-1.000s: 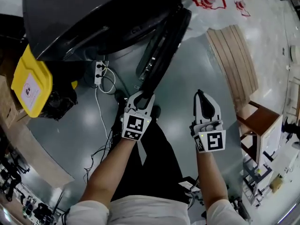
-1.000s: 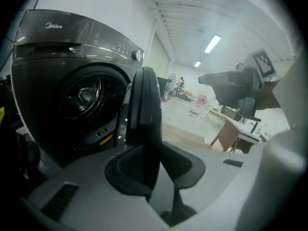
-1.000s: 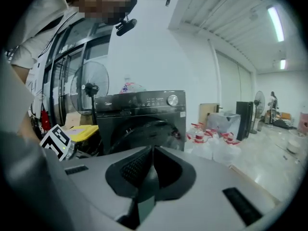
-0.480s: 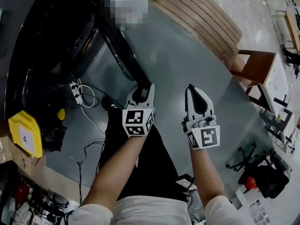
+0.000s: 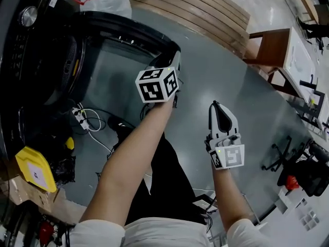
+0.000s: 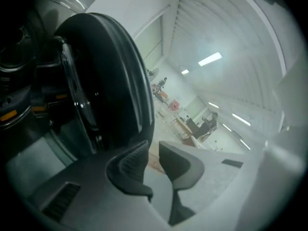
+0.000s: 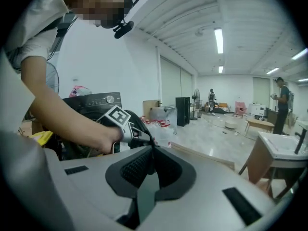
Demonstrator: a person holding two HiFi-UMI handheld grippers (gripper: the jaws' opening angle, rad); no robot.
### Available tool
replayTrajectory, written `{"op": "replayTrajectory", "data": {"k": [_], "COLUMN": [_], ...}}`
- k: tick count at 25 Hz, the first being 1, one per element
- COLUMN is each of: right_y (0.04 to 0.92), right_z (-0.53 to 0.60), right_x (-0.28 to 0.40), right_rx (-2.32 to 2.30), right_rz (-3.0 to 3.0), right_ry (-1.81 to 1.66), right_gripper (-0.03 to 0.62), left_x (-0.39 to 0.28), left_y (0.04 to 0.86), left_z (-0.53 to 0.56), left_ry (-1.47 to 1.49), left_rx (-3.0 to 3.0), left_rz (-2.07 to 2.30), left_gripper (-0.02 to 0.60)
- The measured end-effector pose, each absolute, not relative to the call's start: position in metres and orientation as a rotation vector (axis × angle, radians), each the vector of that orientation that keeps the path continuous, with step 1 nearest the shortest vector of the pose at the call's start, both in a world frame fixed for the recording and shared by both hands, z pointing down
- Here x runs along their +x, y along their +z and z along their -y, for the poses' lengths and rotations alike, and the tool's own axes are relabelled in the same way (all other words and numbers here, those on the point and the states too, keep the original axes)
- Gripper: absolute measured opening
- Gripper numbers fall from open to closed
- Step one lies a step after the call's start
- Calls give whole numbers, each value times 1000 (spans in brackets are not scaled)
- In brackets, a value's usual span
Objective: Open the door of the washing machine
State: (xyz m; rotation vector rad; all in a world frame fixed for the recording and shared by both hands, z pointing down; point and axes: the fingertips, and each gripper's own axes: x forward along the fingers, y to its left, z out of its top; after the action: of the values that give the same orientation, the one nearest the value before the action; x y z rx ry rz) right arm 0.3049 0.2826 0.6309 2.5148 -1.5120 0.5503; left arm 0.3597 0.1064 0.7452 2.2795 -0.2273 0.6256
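Note:
The black washing machine (image 5: pixel 36 50) stands at the left of the head view, and its round door (image 5: pixel 134 31) is swung wide open. My left gripper (image 5: pixel 176 62) is stretched out beside the door's free edge. In the left gripper view the door (image 6: pixel 103 76) stands just left of the left gripper (image 6: pixel 153 149), whose jaws are closing with a narrow gap and nothing between them. My right gripper (image 5: pixel 219 107) hangs lower at the right, over the grey floor and apart from the machine. The right gripper (image 7: pixel 151 151) has its jaws together and holds nothing.
A wooden slatted bench (image 5: pixel 205 6) lies beyond the door, with a brown stool (image 5: pixel 263 45) to its right. A power strip with cables (image 5: pixel 79 118) and a yellow container (image 5: pixel 33 171) lie by the machine's base. An office chair (image 5: pixel 288 158) is at far right.
The door has swung much wider open. My left arm has stretched out and up along with the door's edge. The right gripper has stayed at the right and drifted a little lower in the view.

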Motion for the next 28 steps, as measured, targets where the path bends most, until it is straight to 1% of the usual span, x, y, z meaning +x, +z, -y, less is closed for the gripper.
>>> {"op": "replayTrajectory", "data": {"k": [3, 6, 11, 16, 21, 28], "right_y": [634, 636, 626, 600, 534, 401], "right_z": [-285, -268, -213, -166, -140, -159], "right_x": [308, 308, 295, 279, 262, 239], "right_rx": [2529, 2522, 2474, 2414, 2384, 2350], "right_rz": [1497, 1540, 1700, 1835, 1958, 2100], "right_ry": [562, 562, 522, 447, 331, 123], "right_gripper": [40, 40, 40, 40, 40, 40], "left_x": [368, 347, 288, 220, 148, 39], "left_y": [724, 713, 701, 664, 595, 439], "left_z": [-109, -116, -102, -73, -38, 2], "left_ry": [532, 415, 303, 267, 245, 149], "left_rx": [2306, 2312, 2371, 2500, 2661, 2814], "left_rz": [110, -2, -50, -9, 145, 475], "left_gripper": [74, 64, 46, 41, 41, 41]}}
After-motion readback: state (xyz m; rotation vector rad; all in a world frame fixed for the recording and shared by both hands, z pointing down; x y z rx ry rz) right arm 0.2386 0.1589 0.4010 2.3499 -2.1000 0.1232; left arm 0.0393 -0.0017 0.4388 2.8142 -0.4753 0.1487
